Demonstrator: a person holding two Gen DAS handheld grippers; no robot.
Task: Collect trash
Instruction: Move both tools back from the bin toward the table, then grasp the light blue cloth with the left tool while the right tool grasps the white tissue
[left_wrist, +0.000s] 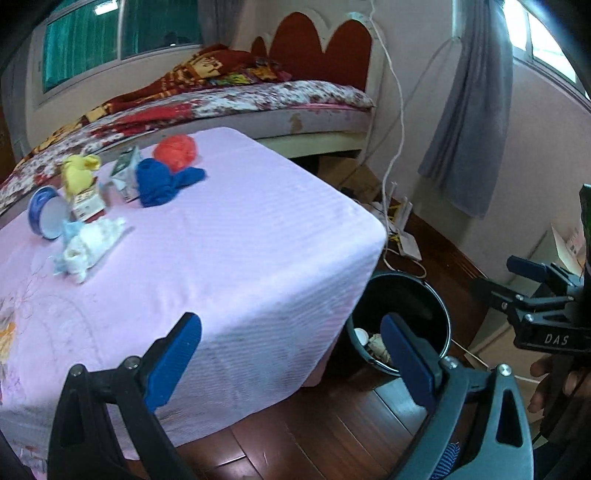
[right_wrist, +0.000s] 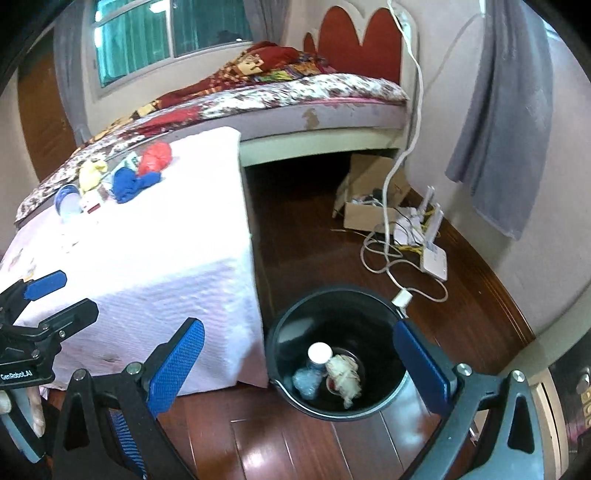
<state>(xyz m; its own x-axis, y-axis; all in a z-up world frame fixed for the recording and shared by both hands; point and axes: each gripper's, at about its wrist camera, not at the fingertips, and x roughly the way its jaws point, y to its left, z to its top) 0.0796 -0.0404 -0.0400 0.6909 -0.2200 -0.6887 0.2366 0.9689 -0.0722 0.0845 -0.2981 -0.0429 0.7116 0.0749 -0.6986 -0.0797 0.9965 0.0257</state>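
Note:
A pink-covered table (left_wrist: 229, 236) carries trash: a red crumpled bag (left_wrist: 176, 150), a blue cloth (left_wrist: 162, 182), a small carton (left_wrist: 125, 173), a yellow wrapper (left_wrist: 78, 173), a blue-rimmed lid (left_wrist: 46, 218) and a white crumpled wad (left_wrist: 92, 245). A black bin (right_wrist: 338, 352) stands on the floor by the table corner, holding a bottle (right_wrist: 318, 356) and crumpled wads. My left gripper (left_wrist: 291, 354) is open and empty over the table's near corner. My right gripper (right_wrist: 299, 358) is open and empty above the bin.
A bed (right_wrist: 295, 99) stands behind the table. A cardboard box (right_wrist: 369, 199), white cables (right_wrist: 388, 258) and a router (right_wrist: 434, 258) lie on the wooden floor to the right. A grey curtain (right_wrist: 506, 122) hangs on the wall.

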